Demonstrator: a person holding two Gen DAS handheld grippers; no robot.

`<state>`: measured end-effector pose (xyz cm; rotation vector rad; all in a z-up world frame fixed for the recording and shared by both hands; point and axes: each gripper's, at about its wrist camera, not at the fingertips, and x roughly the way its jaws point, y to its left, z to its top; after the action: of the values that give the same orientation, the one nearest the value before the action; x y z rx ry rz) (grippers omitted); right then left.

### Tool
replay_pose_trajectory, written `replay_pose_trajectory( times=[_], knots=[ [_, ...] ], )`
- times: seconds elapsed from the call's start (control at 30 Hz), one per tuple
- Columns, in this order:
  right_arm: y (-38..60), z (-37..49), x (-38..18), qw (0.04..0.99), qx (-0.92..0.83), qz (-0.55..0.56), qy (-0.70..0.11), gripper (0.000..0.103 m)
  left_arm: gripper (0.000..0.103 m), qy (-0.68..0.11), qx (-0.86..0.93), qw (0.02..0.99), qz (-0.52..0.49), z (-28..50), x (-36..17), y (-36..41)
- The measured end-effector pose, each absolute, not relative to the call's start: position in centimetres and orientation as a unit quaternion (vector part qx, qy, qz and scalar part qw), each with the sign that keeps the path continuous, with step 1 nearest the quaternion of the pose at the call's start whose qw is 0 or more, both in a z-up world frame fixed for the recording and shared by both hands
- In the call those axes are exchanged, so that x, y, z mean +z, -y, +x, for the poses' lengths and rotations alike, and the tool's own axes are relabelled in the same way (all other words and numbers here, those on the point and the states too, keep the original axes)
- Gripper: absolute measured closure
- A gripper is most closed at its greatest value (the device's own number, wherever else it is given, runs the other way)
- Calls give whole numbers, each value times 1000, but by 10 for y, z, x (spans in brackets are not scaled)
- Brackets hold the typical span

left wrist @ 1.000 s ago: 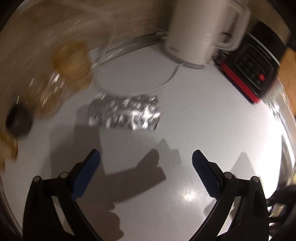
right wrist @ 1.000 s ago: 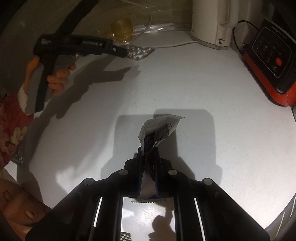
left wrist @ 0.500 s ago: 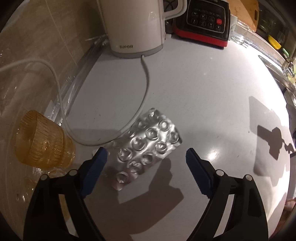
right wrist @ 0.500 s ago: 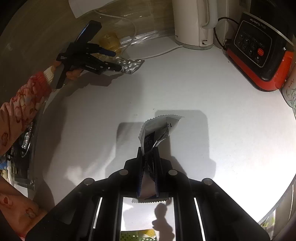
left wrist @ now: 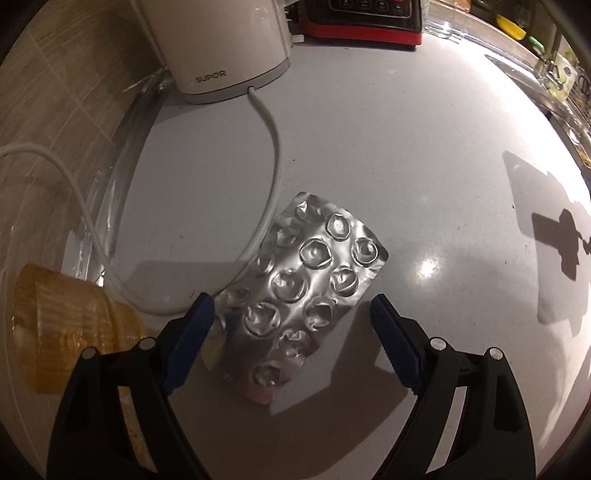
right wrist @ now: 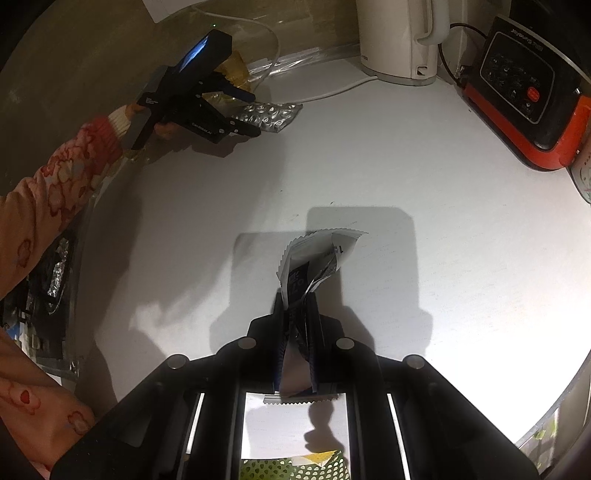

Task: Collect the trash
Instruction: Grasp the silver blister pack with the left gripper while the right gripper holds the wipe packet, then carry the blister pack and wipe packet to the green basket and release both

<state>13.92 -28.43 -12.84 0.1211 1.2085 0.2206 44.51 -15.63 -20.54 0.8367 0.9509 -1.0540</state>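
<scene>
Here, low in the left wrist view, the left gripper (left wrist: 291, 314) has its blue-padded jaws spread wide, one to each side of a silver blister pack (left wrist: 299, 291) that lies flat on the white counter (left wrist: 424, 177); neither pad is touching the foil as far as I can see. The pack sits in the middle of the frame, its upper left edge right against the white cord (left wrist: 271, 155) that runs up to the white kettle (left wrist: 218, 44) at the top. An amber plastic cup (left wrist: 62, 332) lies on its side at the lower left, and a red and black appliance (left wrist: 369, 18) stands along the top edge.

From the right wrist view, the right gripper (right wrist: 297, 321) is clamped tight on a torn sachet (right wrist: 314, 258) (white with a dark printed panel), which sticks up at centre frame above the counter. In the upper left of that view the left gripper (right wrist: 247, 112) shows beside the blister pack (right wrist: 269, 114)
</scene>
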Motion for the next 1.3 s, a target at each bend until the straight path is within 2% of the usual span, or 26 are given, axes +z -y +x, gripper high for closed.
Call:
replay_pose_trajectory(
  times=[0.53,0.6,0.67,0.7,1.0,1.3],
  knots=[
    [279,136,-117,815,111,57,-566,92,20,-450,-501,653,346,453,-214,157],
    [279,136,-114,816,113,56,-564,92,23,-449,-500,656,345,449,-212,154],
    [278,136,-111,817,111,59,-562,92,40,-445,-499,661,340,449,-210,152],
    [278,135,-110,819,106,62,-561,92,42,-446,-498,664,336,448,-209,151],
    [278,131,-104,822,99,77,-555,92,46,-433,-476,699,313,425,-208,142],
    [277,131,-105,825,99,87,-550,92,53,-430,-450,724,298,417,-205,137]
  ],
)
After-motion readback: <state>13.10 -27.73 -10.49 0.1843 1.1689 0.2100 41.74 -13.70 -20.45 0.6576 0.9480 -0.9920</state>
